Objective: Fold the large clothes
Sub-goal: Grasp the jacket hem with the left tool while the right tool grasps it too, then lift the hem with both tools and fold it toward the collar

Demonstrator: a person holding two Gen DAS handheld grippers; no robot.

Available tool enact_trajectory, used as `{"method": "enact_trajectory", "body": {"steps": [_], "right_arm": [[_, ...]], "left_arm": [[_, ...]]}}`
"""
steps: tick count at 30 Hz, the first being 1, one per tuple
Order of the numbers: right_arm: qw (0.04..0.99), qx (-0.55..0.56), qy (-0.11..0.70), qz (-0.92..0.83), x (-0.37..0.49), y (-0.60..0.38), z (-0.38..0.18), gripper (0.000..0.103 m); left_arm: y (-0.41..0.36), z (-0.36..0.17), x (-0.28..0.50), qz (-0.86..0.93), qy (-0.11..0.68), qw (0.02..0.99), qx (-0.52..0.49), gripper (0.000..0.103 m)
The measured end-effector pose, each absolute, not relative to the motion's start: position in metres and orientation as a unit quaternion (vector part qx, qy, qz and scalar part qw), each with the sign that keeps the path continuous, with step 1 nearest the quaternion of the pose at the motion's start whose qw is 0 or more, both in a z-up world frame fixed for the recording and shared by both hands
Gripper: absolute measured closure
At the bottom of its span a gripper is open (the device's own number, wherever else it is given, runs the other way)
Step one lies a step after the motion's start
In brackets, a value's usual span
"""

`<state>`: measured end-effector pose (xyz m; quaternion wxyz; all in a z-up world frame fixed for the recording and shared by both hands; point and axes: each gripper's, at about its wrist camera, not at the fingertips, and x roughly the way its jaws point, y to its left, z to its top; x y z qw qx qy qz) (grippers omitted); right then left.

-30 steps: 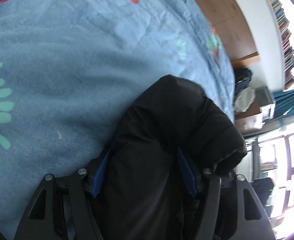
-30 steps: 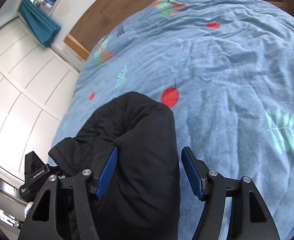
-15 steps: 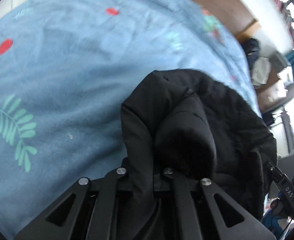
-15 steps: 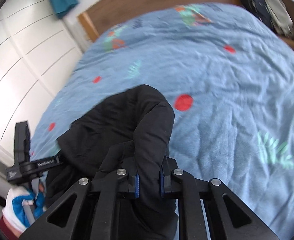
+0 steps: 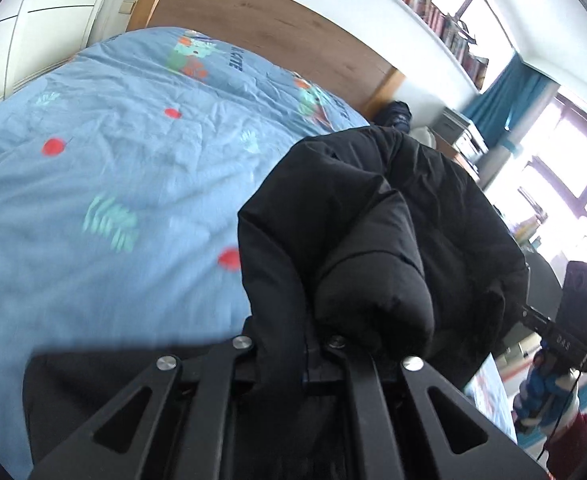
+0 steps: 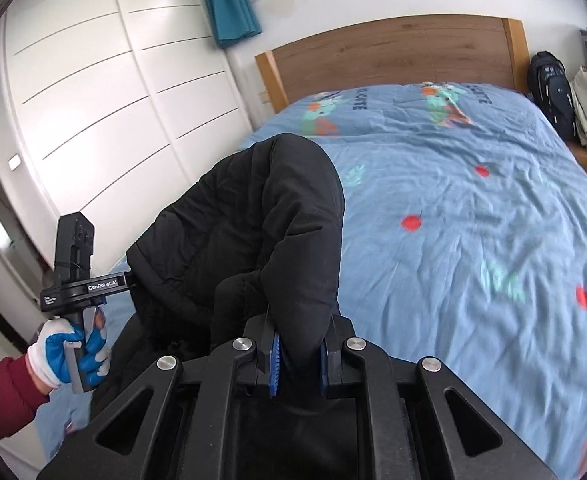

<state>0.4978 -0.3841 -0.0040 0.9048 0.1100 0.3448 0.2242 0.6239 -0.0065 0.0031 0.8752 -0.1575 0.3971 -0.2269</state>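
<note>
Both grippers, left gripper [image 5: 321,354] and right gripper [image 6: 297,354], are clamped tight on the black jacket [image 6: 261,216] (puffy, bunched up) above the blue bed [image 6: 473,208].

The black padded jacket [image 5: 373,240] is a matt, puffy quilted cloth with soft stitched seams, and the light blue printed bedspread [image 6: 473,208] beneath it is a matt, finely creased woven cloth. The black left gripper [image 5: 321,364] and black right gripper [image 6: 297,356] look like matt hard plastic with shiny round metal bolt heads, and the right one's blue ribbed pads [image 6: 274,364] look rubbery. The brown headboard [image 6: 393,56] is smooth wood with a visible grain, and the white wardrobe doors [image 6: 105,92] are smooth with a slight sheen.
</note>
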Motion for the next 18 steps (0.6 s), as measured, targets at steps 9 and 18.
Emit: {"method": "enact_trajectory", "body": {"steps": [9,18], "right_arm": [[0.876,0.133,0.41,0.216,0.398,-0.374,-0.072,0.079],[0.873,0.122,0.434,0.187,0.384,-0.374,-0.101,0.078]], "left_arm": [[0.025,-0.049,0.502,-0.231,0.448,0.849,-0.159,0.088],[0.018,-0.052,0.482,-0.206,0.45,0.861,-0.116,0.087]]}}
